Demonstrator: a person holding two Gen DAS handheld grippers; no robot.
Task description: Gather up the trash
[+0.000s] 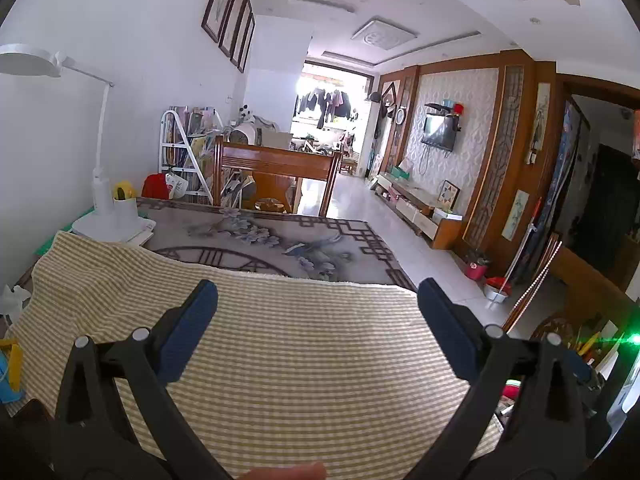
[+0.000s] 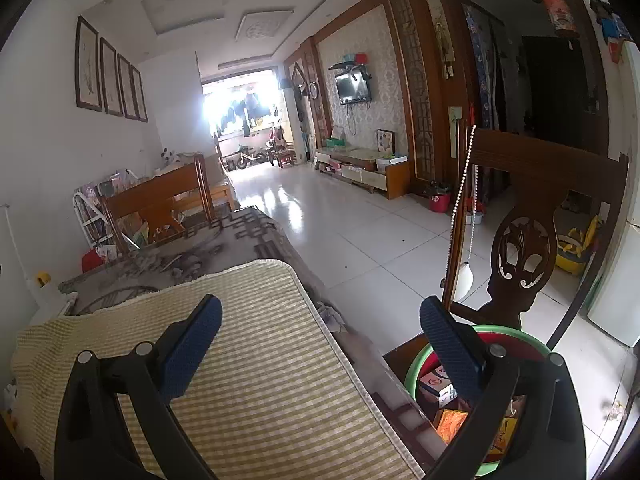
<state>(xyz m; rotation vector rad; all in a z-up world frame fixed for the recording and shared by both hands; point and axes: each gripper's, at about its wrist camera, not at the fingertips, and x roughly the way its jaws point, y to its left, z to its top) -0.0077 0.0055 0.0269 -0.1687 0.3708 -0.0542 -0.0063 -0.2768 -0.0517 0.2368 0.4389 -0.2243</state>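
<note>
My left gripper point(image 1: 318, 296) is open and empty, held above a yellow-and-white striped mat point(image 1: 288, 360) on the table. My right gripper point(image 2: 320, 312) is open and empty, over the mat's right edge point(image 2: 280, 360). Below its right finger a green-rimmed basin point(image 2: 412, 376) stands on a wooden chair seat and holds several small boxes and packets point(image 2: 436, 384), partly hidden by the finger. No loose trash shows on the mat.
A white desk lamp point(image 1: 100, 184) and a white cup point(image 1: 126, 206) stand at the table's far left. A grey floral tablecloth point(image 1: 280, 240) covers the table. A carved chair back point(image 2: 528, 248) rises right of the basin. Another wooden chair point(image 1: 276, 176) stands at the far side. White tiled floor point(image 2: 360, 240) lies to the right.
</note>
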